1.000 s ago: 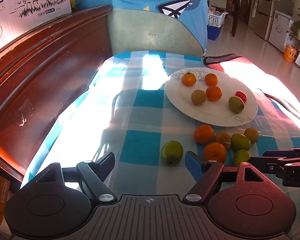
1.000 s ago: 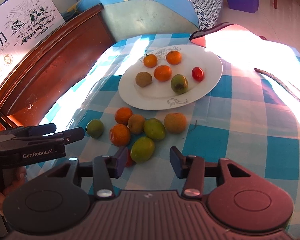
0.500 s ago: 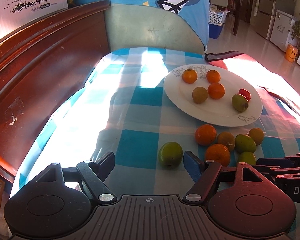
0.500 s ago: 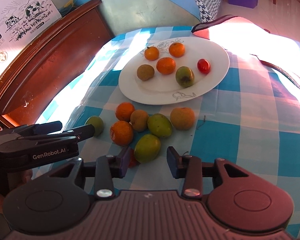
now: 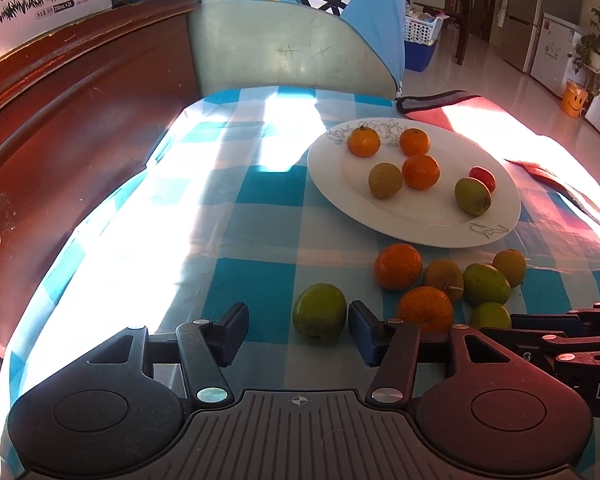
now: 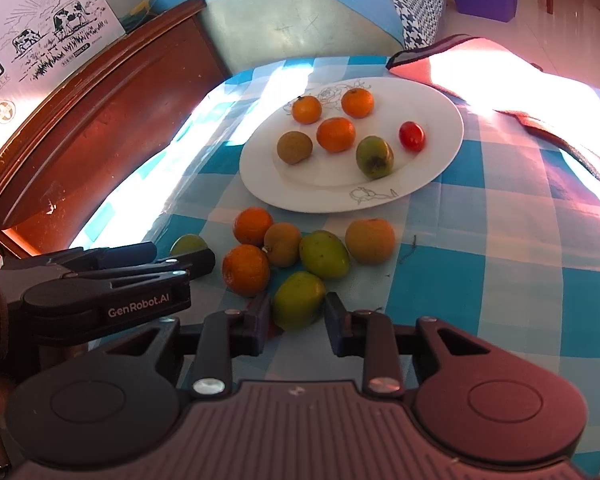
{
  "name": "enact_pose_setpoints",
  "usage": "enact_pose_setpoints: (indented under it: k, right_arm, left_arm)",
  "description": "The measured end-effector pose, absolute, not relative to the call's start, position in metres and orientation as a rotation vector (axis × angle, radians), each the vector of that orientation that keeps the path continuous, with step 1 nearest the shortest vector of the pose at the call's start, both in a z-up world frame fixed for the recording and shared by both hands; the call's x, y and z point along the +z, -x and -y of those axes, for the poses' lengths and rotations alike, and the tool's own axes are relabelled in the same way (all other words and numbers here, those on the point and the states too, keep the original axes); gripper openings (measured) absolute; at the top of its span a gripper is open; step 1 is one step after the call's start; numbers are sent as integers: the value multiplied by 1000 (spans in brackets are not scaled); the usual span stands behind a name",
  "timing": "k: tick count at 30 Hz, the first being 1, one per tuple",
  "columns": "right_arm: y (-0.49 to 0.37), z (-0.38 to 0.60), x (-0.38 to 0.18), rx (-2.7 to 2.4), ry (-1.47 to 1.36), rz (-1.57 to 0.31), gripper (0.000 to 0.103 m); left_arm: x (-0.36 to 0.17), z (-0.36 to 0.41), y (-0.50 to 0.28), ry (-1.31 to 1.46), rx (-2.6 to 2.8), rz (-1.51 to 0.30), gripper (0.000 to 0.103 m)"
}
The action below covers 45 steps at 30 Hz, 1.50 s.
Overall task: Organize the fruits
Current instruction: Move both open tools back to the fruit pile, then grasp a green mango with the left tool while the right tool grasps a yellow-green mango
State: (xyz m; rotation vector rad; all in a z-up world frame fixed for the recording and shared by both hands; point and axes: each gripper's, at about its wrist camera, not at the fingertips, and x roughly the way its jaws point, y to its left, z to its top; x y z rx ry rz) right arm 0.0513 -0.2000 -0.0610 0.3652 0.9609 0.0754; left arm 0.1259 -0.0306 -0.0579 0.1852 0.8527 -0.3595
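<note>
A white plate (image 5: 420, 216) (image 6: 324, 188) on the blue checked cloth holds several small fruits. More oranges, brown and green fruits lie loose in front of it. My left gripper (image 5: 298, 318) (image 6: 178, 254) straddles a lone green fruit (image 5: 319, 311) (image 6: 188, 243). Its jaws are closing, with a gap still showing at the left finger. My right gripper (image 6: 297, 312) (image 5: 516, 328) is closing on another green fruit (image 6: 298, 300) (image 5: 490, 315), which fills the space between its pads. An orange (image 6: 246, 270) lies just to the left of that fruit.
A dark wooden backrest (image 5: 60, 140) runs along the left of the table. A pale cushion with a blue cover (image 5: 300, 40) stands behind it, and a red cloth (image 5: 500, 120) lies at the right. A printed milk box (image 6: 40, 40) sits at the top left.
Both pairs of jaws have narrowed. The left gripper has sunk a little toward its green fruit, and the right fingers have closed in around theirs.
</note>
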Motion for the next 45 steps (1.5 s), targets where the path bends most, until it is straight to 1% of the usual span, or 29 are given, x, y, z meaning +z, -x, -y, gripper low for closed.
enact_pose_setpoints:
  k: [5,15,26,29,32,38,40,45]
  right_arm:
    - [-51,199,-60,80,-357,-961,29]
    - [-45,204,-53,88,-372,-945,29]
    - [-40,207,-39,107,-360,-918,28]
    - [-41,212,-30,114,-358,-898,25]
    - [-43,215,-27,121,-359,-895,15]
    - [-44,221,-41,90,-398,-941,15]
    - [-44,225,-44,76,-425,-951,19]
    - [-44,224,-50,91,-473,-965,20]
  left_arm:
    - [-59,30,-126,-177,-378,-862,26]
    - [-45,20,-116,-142,-389,-834,26]
    - [-34,21,-107,-163,-406,-797,26]
    - [-25,23,-104,-154,-414,-762,26]
    - [-18,26,-103,-147,-430,-742,26]
    - [-18,29,-104,-146,-431,-751,26]
    - [-20,27,-105,-140,-421,-757,26]
    - [-20,24,-108,-129,-403,-760,26]
